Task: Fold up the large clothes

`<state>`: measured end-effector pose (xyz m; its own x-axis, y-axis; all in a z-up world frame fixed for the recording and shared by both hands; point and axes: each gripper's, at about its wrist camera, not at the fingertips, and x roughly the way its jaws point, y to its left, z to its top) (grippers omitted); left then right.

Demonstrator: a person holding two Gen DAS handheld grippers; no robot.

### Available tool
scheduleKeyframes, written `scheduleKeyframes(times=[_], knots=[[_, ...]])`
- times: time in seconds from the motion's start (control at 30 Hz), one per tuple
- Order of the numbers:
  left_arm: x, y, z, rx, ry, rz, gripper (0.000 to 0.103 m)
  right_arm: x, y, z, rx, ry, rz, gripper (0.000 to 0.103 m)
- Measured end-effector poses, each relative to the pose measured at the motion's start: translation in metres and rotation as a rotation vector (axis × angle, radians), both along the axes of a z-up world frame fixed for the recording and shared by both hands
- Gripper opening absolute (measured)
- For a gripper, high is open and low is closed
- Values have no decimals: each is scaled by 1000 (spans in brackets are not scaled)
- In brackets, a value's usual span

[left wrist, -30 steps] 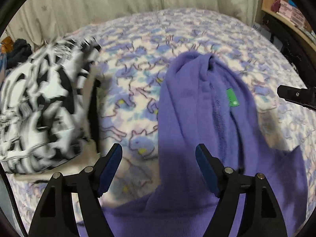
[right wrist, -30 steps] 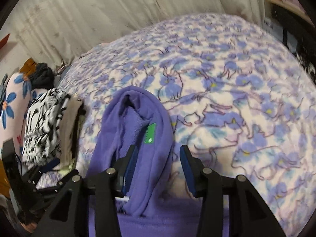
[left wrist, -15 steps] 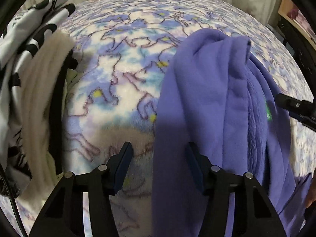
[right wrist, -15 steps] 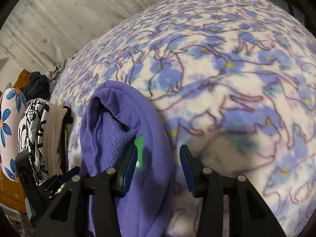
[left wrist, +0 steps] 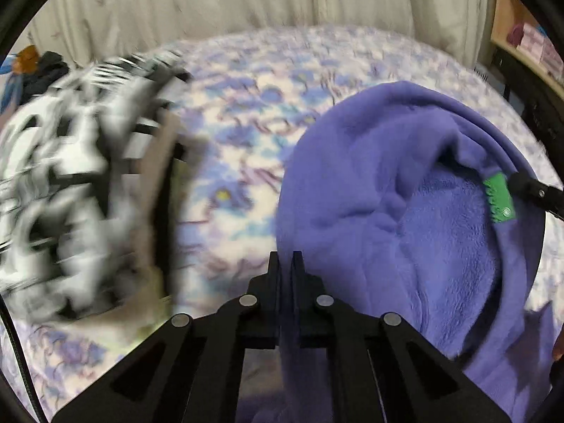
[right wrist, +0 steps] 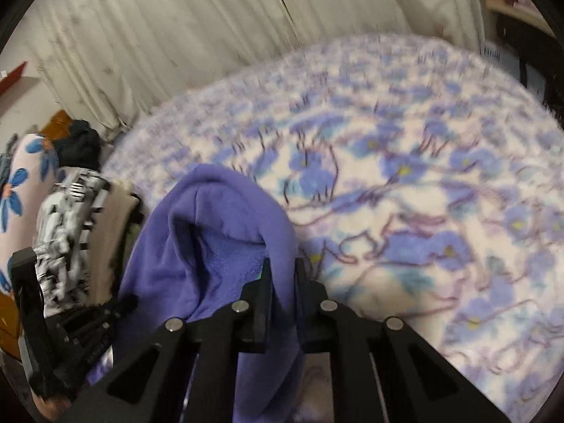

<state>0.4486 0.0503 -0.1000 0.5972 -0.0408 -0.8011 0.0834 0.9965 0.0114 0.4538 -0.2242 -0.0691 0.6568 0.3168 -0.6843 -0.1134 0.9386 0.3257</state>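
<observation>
Purple fleece garment now pinched by both tongs; half a second back both sets of jaws stood open astride its edges. Left gripper clamped on the left edge of the fabric, jaws nearly together with cloth between. Right gripper likewise closed on the right edge, next to the green tag. Heavy motion blur across bedspread and the black-and-white stack in both views, so probably lifting or swinging already. Reads as grasp done, fold or reposition starting.

Garment state: bunched, arched up between the two grips, fuzzy inner face exposed, smoother outer face curling over the top. Looks like a hood or neck opening, hard to confirm. Lower part hangs under the tongs out of view. Sits on the floral bedspread, right of the stacked clothes, apart from them. Thick and floppy; likely to sag between grips.
</observation>
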Motion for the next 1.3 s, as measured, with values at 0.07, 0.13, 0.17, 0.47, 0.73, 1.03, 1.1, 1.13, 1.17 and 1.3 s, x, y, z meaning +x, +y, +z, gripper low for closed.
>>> scheduleKeyframes(times=[0.07, 0.13, 0.17, 0.47, 0.73, 1.03, 1.1, 1.13, 1.17, 1.3], knots=[[-23, 10, 17, -9, -34, -11, 2, -28, -6, 16, 0, -57, 23, 9], [-58, 20, 34, -37, -61, -38, 2, -64, -9, 34, 10, -117, 66, 9], [-76, 25, 40, -54, -72, -51, 2, -81, -8, 41, 10, -145, 87, 9], [-222, 56, 16, -220, -70, -102, 3, -242, -1, 15, -82, -242, 195, 13], [-300, 90, -47, -337, 68, 23, 3, -301, -20, -66, -52, 57, 117, 18], [-332, 90, -33, -464, 80, -19, 12, -345, -22, -48, 79, 67, 77, 36], [-332, 88, -28, -495, 78, -38, 15, -346, -18, -38, 116, 61, 86, 38], [-330, 86, -26, -517, 81, -49, 17, -347, -15, -32, 144, 56, 92, 41], [-326, 84, -26, -534, 84, -57, 19, -347, -14, -28, 166, 53, 94, 48], [-313, 75, -32, -627, 103, -93, 22, -338, -5, -11, 243, 35, 106, 63]])
